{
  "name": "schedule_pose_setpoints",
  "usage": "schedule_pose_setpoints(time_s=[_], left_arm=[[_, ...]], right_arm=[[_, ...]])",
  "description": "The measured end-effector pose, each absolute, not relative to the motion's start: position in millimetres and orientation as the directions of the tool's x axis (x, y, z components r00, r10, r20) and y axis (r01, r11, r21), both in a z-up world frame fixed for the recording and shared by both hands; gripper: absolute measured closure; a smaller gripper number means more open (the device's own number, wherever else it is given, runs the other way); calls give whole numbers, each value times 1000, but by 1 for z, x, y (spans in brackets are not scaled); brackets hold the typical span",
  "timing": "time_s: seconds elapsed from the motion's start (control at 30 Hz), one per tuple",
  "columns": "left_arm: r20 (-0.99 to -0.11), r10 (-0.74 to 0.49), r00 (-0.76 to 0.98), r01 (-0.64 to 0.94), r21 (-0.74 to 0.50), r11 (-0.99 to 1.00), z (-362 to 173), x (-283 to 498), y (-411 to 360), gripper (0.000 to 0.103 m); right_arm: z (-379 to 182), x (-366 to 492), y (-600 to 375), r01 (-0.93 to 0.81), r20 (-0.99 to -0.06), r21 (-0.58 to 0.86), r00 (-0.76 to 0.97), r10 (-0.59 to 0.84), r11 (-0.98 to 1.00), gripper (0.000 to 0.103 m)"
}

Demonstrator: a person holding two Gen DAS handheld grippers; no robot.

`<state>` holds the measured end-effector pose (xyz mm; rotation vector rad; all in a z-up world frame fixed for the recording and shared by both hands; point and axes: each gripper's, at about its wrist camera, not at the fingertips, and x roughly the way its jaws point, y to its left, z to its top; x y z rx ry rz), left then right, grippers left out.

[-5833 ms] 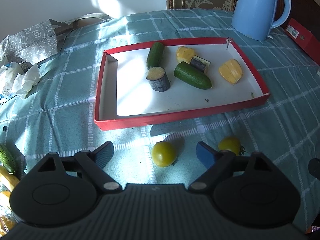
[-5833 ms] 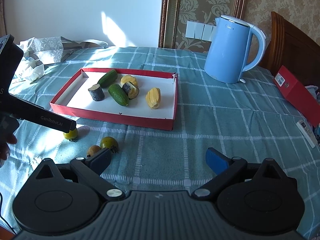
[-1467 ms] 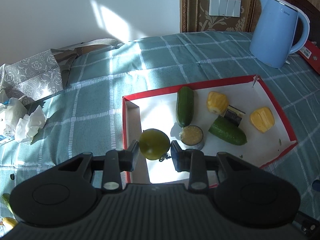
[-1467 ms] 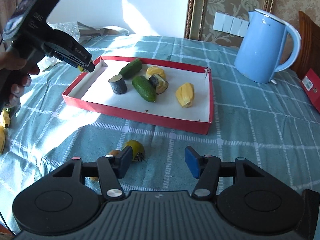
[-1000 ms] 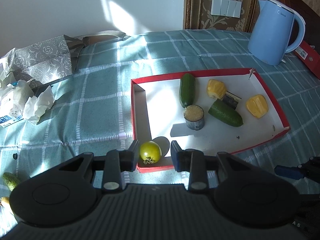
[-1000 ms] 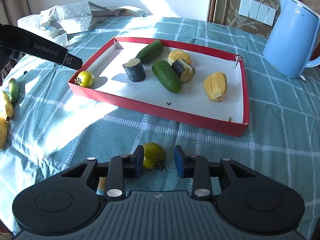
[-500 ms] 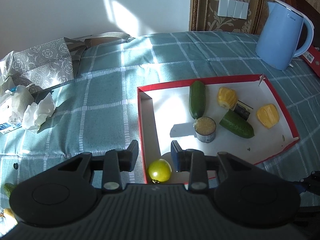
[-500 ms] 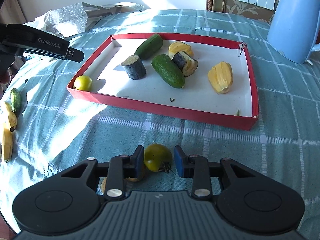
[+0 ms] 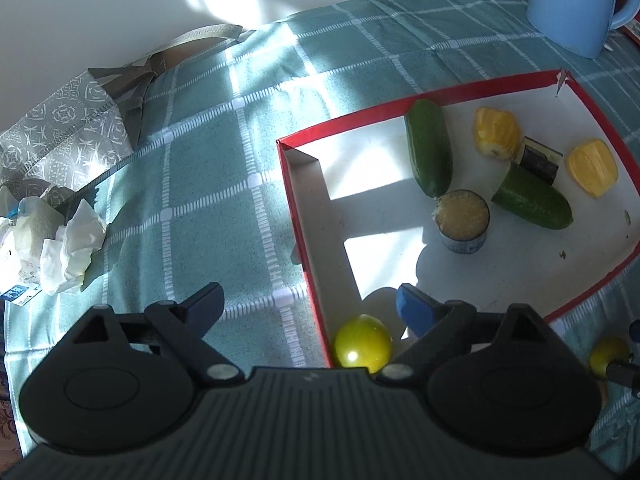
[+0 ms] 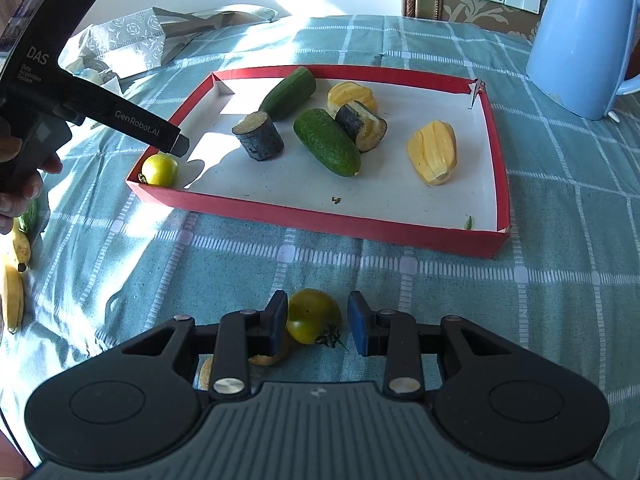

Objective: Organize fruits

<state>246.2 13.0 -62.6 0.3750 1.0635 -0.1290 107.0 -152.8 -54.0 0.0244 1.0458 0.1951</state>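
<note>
L gripper (image 9: 310, 300) now has its jaws spread wide, holding nothing. A sec and a half ago they were narrow w/ a green-yellow tomato pinched between them; half a sec ago narrow but the fruit already down. That first tomato (image 9: 363, 343) now sits in the near-left corner of the red tray (image 9: 424, 94), bottom centre of the left-wrist frame, just inside the wall; in the right-wrist view it shows at mid-left (image 10: 159, 169), w/ the L gripper's tip hanging just above it. So one drop-off looks done, and the L hand is free for another pick.

R gripper (image 10: 317, 322) has gone from wide to narrow since ~6 s ago. Its pads now bracket a second tomato (image 10: 313, 315) on the checked tablecloth (image 10: 560, 288), lower centre of frame, in front of the tray's near wall. Left pad looks touching the skin; a sliver of gap shows at the right pad, so I read it as closing, not yet a firm grip. A small brownish fruit (image 10: 264, 356) lies partly hidden under the left finger.

Tray also holds two cucumbers (image 10: 326, 141), two dark cut chunks, two yellow pieces. Bananas (image 10: 14, 276) at far-left edge are outside the tray.

Judgement: task partway; next is clamp, lift, carry tomato #2 over the wall.
</note>
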Motion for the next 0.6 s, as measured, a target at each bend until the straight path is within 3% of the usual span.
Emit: schedule_pose_setpoints(time_s=[0.13, 0.4, 0.6], left_arm=[[-876, 113, 469, 291, 274, 917, -67, 248, 10, 16], [-790, 28, 613, 151, 152, 977, -19, 218, 25, 13], [-785, 15, 620, 118, 112, 987, -7, 196, 31, 13]], right_arm=[[-55, 108, -154, -152, -857, 120, 483, 179, 981, 70], [-60, 109, -147, -174, -868, 131, 455, 198, 976, 70], [-73, 118, -155, -143, -895, 178, 389, 220, 974, 70]])
